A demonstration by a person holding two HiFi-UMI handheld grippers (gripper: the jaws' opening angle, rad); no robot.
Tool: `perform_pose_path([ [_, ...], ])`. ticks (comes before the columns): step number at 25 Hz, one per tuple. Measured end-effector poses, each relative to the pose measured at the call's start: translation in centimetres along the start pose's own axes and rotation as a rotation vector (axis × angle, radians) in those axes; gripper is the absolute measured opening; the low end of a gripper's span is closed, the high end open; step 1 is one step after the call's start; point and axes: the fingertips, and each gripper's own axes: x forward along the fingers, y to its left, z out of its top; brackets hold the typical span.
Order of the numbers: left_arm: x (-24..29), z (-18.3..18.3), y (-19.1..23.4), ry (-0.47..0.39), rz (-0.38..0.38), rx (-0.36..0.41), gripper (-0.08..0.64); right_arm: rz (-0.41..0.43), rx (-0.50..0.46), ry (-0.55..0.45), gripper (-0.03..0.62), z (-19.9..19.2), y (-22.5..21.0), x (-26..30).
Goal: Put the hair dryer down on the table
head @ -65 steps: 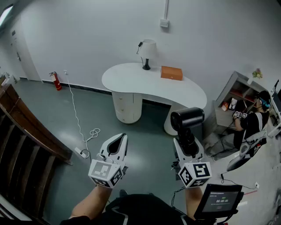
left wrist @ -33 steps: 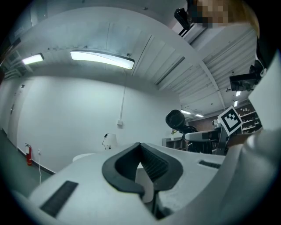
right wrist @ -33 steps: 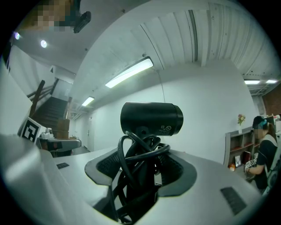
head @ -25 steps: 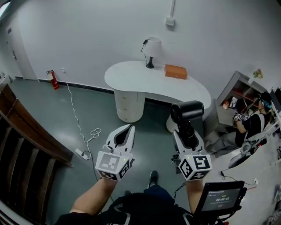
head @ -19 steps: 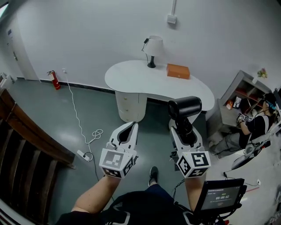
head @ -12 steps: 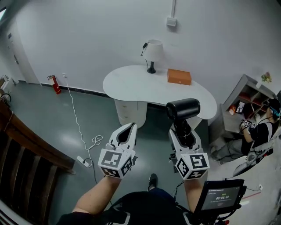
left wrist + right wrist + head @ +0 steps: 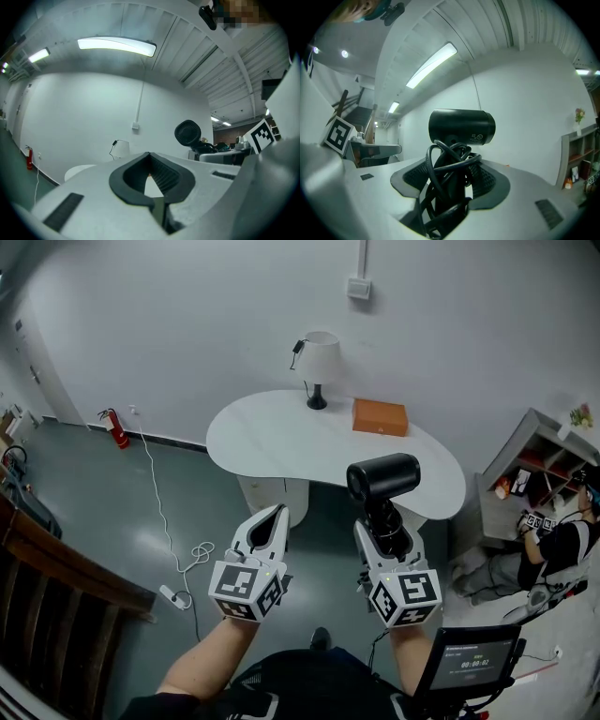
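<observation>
Spreading across the upper middle of the head view, the white kidney-shaped table is where this step ends. It carries a white lamp at its far edge and an orange box to the right of that. The near and left parts of the top are bare, so that looks the better stretch to aim for.

The black hair dryer is held in the air at centre right of the frame, not on the table. It stands upright, its barrel level above the handle. The right gripper has its jaws closed on that handle from below. The right gripper view shows the black cord looped in a tangle round the handle, between the ribbed pads.

The left gripper, at lower centre left, has its jaws together with nothing between them, so it should simply stay out of the way.

To do the step well, the dryer probably needs to travel over the bare part of the top, clear of the lamp and the box. It will hardly stand on its handle, so tipping it onto its side as it nears the surface seems wise. The jaws should part only once the table bears it. The cord loops may snag on the pads, so a slow, straight withdrawal is safest.
</observation>
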Motion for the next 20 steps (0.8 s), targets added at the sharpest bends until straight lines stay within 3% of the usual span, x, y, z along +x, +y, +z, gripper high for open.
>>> perform_pose_path([
  [10,6.0,-0.5,-0.5,0.010,0.036,0.033,0.005,0.077,-0.011,0.002,0.265,-0.4,-4.0,4.1],
  [20,9.2,-1.3,3.6,0.024,0.048,0.047,0.005,0.059,0.013,0.013,0.265,-0.9,-4.8,9.5],
])
